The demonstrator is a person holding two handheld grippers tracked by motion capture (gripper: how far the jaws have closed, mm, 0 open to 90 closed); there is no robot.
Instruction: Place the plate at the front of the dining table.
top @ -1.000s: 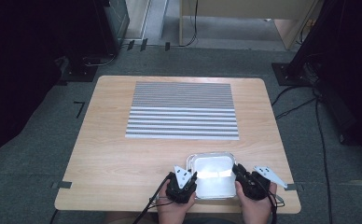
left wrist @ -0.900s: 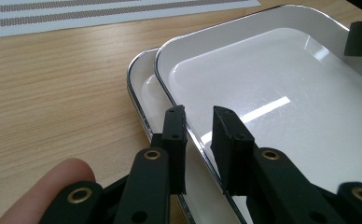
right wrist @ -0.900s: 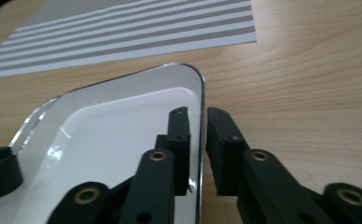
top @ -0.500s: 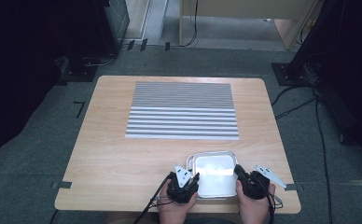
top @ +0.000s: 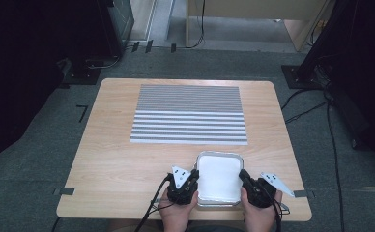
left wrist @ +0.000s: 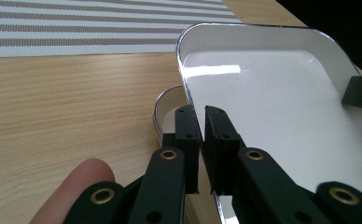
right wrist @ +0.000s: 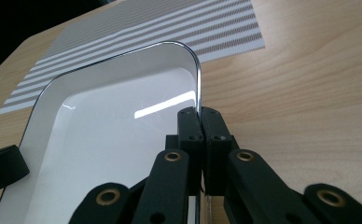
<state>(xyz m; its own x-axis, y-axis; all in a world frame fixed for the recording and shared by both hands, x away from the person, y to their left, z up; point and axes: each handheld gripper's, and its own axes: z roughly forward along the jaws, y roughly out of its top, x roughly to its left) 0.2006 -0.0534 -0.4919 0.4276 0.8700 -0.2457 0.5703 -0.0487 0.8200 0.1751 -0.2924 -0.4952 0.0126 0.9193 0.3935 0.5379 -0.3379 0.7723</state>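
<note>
High view: both grippers' fingers (top: 194,175) pinch the white tray (top: 219,178) rims.

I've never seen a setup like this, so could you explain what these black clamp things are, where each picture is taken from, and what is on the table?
They are hand-held tools, not a robot: a person holds a two-jaw gripper in each hand. One camera looks down from above; another rides on each gripper, looking along its jaws. On the wooden table lie a striped mat and a white tray with a shiny rim. The left gripper and right gripper each pinch an opposite rim of the tray; the left gripper's jaws have just been closing on it.
</note>
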